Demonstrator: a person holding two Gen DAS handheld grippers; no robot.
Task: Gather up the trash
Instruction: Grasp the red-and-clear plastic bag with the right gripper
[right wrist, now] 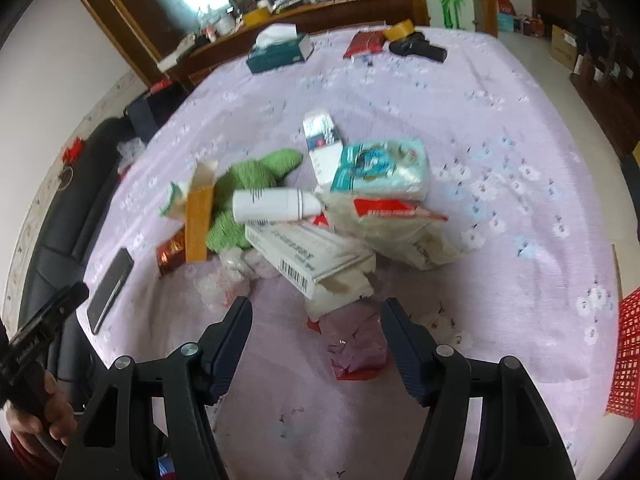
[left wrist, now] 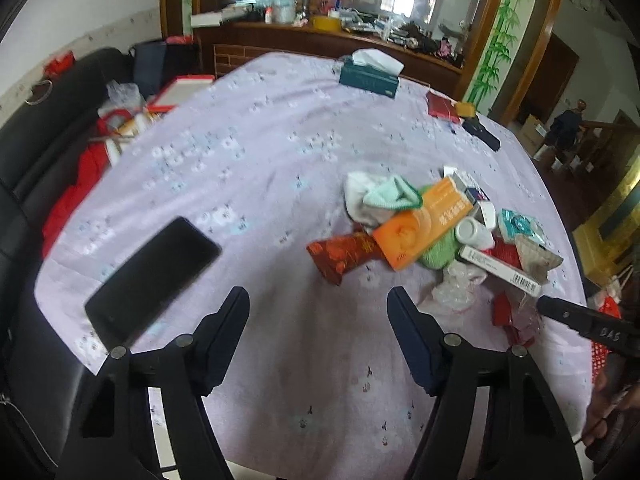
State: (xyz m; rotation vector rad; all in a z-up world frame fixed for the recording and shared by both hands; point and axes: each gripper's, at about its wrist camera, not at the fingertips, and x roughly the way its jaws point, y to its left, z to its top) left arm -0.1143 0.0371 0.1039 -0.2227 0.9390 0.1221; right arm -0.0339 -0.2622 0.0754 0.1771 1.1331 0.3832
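Observation:
A heap of trash lies on the lilac flowered tablecloth (left wrist: 256, 160): an orange carton (left wrist: 424, 224), a red foil packet (left wrist: 344, 254), a white bottle (right wrist: 276, 206), a white barcoded box (right wrist: 312, 256), a teal tissue pack (right wrist: 380, 168), green cloth (right wrist: 248, 184) and crumpled plastic (left wrist: 456, 288). My left gripper (left wrist: 318, 300) hovers open over bare cloth, just short of the red foil packet. My right gripper (right wrist: 316, 312) stands open above a pink-red wrapper (right wrist: 356, 344), at the near edge of the heap. Nothing sits between either pair of fingers.
A black phone (left wrist: 152, 280) lies left of the left gripper. At the table's far side sit a teal tissue box (left wrist: 370, 76), a red packet (left wrist: 442, 106), a yellow tape roll (right wrist: 400, 30) and a black object (right wrist: 420, 50). A black sofa (left wrist: 52, 128) flanks the left. A red mesh basket (right wrist: 628, 352) stands right.

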